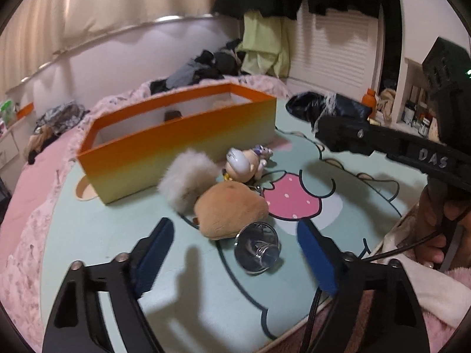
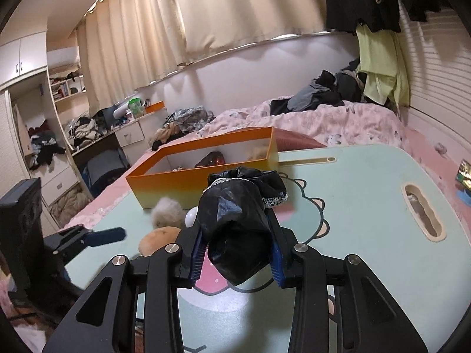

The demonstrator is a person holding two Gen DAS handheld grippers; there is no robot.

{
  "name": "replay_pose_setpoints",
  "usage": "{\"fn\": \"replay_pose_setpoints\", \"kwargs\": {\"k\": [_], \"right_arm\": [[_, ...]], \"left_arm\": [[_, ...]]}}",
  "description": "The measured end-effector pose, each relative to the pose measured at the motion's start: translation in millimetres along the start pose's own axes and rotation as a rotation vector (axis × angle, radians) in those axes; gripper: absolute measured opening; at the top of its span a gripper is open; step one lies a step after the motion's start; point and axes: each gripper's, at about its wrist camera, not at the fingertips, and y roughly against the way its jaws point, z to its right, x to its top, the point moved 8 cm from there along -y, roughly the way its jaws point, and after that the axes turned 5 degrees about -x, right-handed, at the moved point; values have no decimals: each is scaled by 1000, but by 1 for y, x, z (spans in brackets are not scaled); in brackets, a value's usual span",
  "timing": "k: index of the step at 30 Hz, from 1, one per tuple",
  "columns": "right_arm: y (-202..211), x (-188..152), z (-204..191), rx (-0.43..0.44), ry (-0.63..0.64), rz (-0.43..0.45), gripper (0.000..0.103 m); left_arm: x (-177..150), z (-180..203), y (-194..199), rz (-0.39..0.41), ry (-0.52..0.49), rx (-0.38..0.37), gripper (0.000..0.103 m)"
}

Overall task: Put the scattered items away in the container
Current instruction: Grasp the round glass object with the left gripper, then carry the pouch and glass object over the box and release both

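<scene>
Table [image 1: 117, 235]: glass [image 1: 256, 247] only in left view.

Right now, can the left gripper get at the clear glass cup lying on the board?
Probably yes. The left gripper is open and empty, and the glass cup lies on its side between the fingers with nothing in front of it. The brown plush touches its far rim and may get nudged.

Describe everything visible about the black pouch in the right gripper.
The black pouch is shiny, crinkled fabric or plastic, soft and bunched, with pale lace trim near its far end. The right gripper clamps it between both blue pads, holding it in the air above the mint-green board, short of the orange box.
</scene>
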Motion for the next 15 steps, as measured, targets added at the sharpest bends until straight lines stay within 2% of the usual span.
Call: {"fn": "replay_pose_setpoints", "kwargs": {"k": [1,4,5,9,15], "right_arm": [[0,0,2,3,-9,0,38],[0,-1,6,8,-31,-4,38],[0,-2,6,10,-34,-7,38],[-1,-2,5,11,-30,-12,38],[2,-3,-1,3,4,-4,38]], "left_arm": [[-3,2,-4,-19,-3,-3,72],[-9,4,-7,-36,4,-32,42],[-10,4,-4,-32,5,-39,27],[-18,8,6,-15,3,-93,27],[-22,5,15,-8,4,-106,27]]}}
